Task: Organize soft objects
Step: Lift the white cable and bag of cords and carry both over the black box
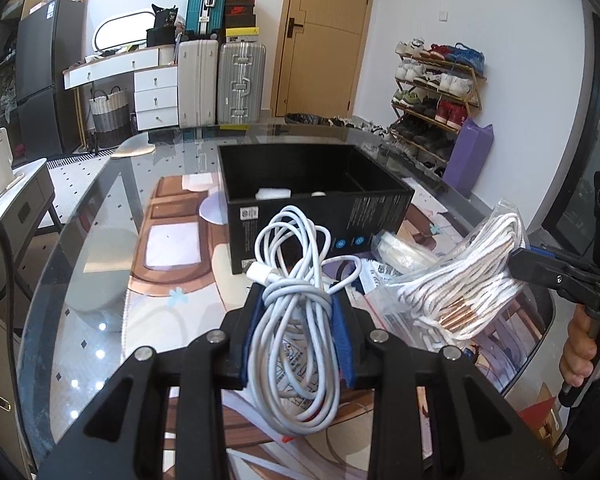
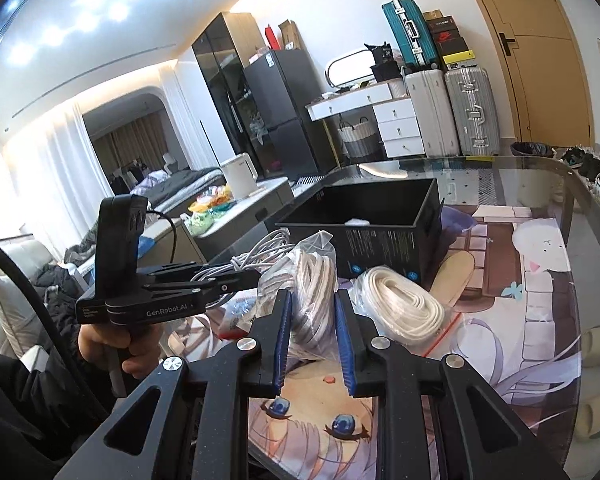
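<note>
Two bundles are in hand at once. Left wrist view: the left gripper (image 1: 296, 300) sits at lower centre, its blue pads clamped on a coiled white charging cable (image 1: 296, 276) that hangs between them, off the table. Just above it in the frame stands the open black box (image 1: 320, 204), with something small and white already lying in its near left compartment. At centre right the right gripper (image 1: 540, 272) pinches a clear bag of white laces (image 1: 464, 280) with copper tips.

Right wrist view: the jaws stand nearly closed on that same bag (image 2: 312, 292) at centre frame. Just right of it, a second bag of flat white cord (image 2: 404, 304) lies on the printed mat (image 2: 520, 280), touching the box's front wall.

Judging by this, sorting is barely begun: one or two pieces are boxed, cable and laces are lifted but not placed, and the flat cord is untouched.
</note>
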`<state>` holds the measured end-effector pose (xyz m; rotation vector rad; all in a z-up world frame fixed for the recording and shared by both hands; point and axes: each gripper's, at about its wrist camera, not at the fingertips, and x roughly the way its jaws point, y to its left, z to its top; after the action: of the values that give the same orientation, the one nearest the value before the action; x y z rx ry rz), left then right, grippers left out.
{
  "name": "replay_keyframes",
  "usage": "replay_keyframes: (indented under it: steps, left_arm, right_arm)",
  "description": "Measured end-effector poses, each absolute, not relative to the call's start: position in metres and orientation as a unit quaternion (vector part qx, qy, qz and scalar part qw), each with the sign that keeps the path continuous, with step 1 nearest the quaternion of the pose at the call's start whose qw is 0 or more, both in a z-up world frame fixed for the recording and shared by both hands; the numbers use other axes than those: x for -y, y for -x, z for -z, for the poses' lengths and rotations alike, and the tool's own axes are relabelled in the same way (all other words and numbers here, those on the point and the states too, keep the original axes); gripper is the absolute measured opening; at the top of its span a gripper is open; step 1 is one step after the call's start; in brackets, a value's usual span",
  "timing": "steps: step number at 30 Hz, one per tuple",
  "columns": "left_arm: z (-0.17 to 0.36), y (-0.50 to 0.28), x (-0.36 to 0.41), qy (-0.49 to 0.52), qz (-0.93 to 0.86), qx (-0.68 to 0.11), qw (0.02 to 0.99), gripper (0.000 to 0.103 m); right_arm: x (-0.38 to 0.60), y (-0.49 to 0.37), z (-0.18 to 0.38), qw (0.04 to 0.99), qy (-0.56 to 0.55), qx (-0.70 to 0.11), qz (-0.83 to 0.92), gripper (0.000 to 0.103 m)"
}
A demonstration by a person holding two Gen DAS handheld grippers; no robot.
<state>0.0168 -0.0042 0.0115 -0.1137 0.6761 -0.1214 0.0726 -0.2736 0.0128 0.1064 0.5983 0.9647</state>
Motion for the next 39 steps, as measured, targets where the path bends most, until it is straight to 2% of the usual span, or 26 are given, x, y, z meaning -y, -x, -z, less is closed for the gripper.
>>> replay_keyframes:
  steps: [25,39]
  left_arm:
    - [-0.040,-0.019,-0.008,0.050,0.049,-0.295,0.953,0.031]
    - [-0.053,-0.037,-0.006,0.040,0.056,-0.282,0.957,0.031]
  right_arm:
    - [0.275,-0.072,-0.026,0.859,-0.072,-0.245,-0.444,0.019]
    - [0.277,-0.081,-0.055,0.878,-0.073,-0.215,-0.422,0.019]
